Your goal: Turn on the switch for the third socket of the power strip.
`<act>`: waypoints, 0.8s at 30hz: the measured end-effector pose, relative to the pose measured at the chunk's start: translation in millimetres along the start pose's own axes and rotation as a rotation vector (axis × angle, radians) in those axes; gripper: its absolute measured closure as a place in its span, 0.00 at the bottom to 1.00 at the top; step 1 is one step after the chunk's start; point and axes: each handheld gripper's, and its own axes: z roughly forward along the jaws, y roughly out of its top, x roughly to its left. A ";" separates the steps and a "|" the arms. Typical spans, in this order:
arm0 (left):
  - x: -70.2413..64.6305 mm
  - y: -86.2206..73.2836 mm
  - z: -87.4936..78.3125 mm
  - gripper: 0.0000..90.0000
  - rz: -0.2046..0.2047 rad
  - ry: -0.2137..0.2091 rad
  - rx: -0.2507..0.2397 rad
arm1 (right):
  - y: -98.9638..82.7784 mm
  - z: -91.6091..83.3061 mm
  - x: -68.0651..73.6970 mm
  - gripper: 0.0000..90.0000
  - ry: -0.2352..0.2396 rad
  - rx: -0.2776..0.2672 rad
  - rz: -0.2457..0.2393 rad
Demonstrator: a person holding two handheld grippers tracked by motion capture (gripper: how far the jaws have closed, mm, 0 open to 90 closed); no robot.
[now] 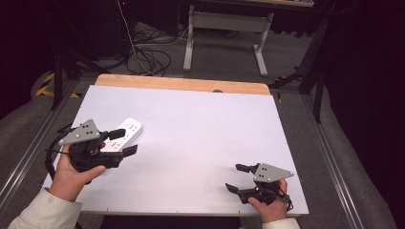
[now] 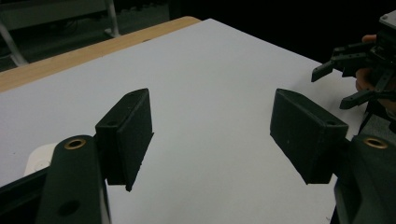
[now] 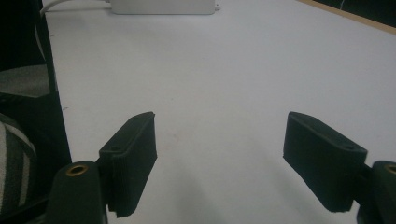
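The left gripper (image 1: 123, 141) hangs over the left part of the white table (image 1: 200, 129), its jaws spread wide with bare tabletop between them; the white remote (image 1: 122, 135) lies flat on the table just beside and partly under those jaws, gripped by neither pad; in the left gripper view a corner of it (image 2: 41, 157) shows behind the left jaw; the right gripper (image 1: 235, 177) rests near the table's near right corner, released too, nothing between its jaws.
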 end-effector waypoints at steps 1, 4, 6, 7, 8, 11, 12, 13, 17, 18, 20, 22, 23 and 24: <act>-2.2 -3.2 0.1 0.33 0.002 0.005 -0.005 | 0.0 0.0 0.1 0.29 0.000 -0.001 0.001; -7.5 -13.1 0.1 0.30 0.057 0.044 -0.003 | 0.1 0.2 0.1 0.29 0.001 0.000 -0.002; -10.7 -20.1 0.8 0.28 0.090 0.060 -0.001 | 0.2 0.2 0.3 0.29 0.003 -0.002 -0.001; -12.3 -24.0 1.7 0.27 0.104 0.063 0.002 | 0.2 0.1 0.5 0.29 0.003 -0.003 -0.002; -13.3 -27.8 2.6 0.26 0.119 0.066 0.005 | 0.3 0.0 0.5 0.29 0.002 -0.001 -0.003; -14.5 -40.1 4.8 0.24 0.117 0.048 0.010 | 0.4 0.0 0.7 0.29 0.003 -0.003 -0.003; -14.3 -44.1 5.2 0.23 0.108 0.041 0.013 | 0.4 0.1 0.8 0.29 0.004 -0.003 -0.003; -13.6 -47.8 5.4 0.23 0.103 0.038 0.009 | 0.3 0.2 0.8 0.29 0.006 -0.004 -0.002; -11.1 -61.4 6.1 0.23 0.035 -0.009 -0.006 | 0.3 0.3 0.7 0.29 0.005 0.000 -0.002; -9.0 -65.0 6.1 0.23 0.010 -0.036 -0.019 | 0.3 0.5 0.8 0.29 0.007 0.000 -0.001; -7.2 -72.1 7.2 0.23 -0.040 -0.070 -0.038 | 0.3 0.5 0.9 0.29 0.007 0.000 -0.001; -6.9 -77.0 8.6 0.23 -0.030 -0.055 -0.028 | 0.3 0.6 1.1 0.29 0.008 0.001 -0.001; -7.0 -78.9 9.7 0.23 -0.016 -0.047 -0.021 | 0.2 0.7 1.1 0.29 0.009 0.001 -0.002; -7.8 -80.9 11.3 0.23 -0.011 -0.043 -0.013 | 0.2 0.8 1.0 0.29 0.011 0.000 -0.001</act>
